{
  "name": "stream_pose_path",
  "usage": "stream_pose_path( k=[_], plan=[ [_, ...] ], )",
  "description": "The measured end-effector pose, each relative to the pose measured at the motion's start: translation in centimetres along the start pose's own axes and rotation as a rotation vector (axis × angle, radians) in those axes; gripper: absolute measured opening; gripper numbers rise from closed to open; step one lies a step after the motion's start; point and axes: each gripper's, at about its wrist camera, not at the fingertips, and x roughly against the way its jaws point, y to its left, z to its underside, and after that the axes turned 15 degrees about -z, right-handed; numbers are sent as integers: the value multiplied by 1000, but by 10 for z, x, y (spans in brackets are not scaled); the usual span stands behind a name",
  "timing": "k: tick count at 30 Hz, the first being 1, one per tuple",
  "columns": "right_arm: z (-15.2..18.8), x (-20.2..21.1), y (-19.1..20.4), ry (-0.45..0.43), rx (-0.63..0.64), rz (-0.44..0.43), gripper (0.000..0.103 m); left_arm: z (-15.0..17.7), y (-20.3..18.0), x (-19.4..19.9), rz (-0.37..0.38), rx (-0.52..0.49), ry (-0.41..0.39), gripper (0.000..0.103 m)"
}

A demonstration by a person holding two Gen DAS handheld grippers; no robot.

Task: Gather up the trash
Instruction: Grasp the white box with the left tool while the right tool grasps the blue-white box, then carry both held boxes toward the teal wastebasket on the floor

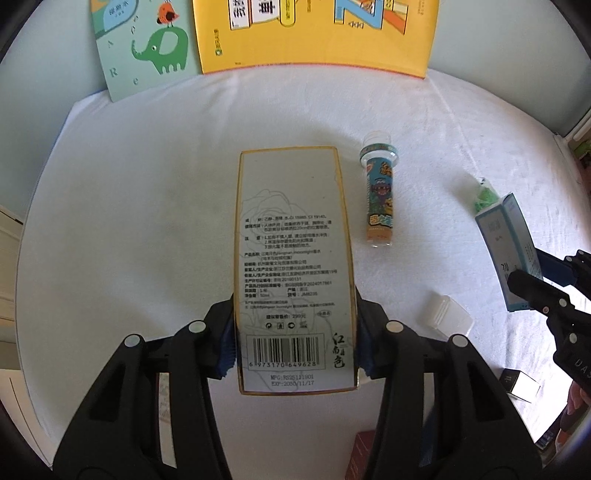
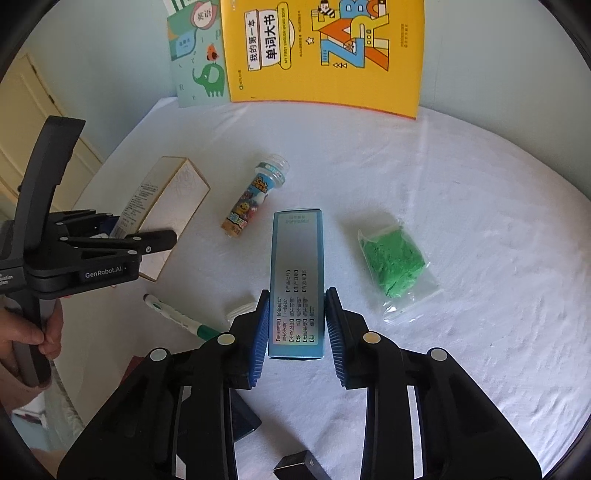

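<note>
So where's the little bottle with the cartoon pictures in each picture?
Left wrist view: the cartoon bottle lies right of centre, beside the white box held by the left gripper.
Right wrist view: the bottle lies left of centre, above the blue box.
Shared landmark: the yellow book standing behind.

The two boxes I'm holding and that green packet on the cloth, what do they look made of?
White gold-edged box: printed cardboard, smooth, probably coated; sharp folded corners. Blue box: thin glossy card, with a sheen. Green packet: clear plastic film, crinkled and shiny; its green filling looks soft, but I can't identify it.
</note>
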Motion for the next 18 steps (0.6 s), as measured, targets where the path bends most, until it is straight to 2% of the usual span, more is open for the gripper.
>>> stream_pose_path(
  k=[7,13,18],
  plan=[
    [5,31,28,-53,77,-30,30,22,16,46,-29,39,-67,47],
    [14,41,62,-73,162,-79,31,59,36,83,-80,109,-102,47],
    [27,38,90,-51,252,-142,31,98,59,100,-128,191,-88,47]
  ],
)
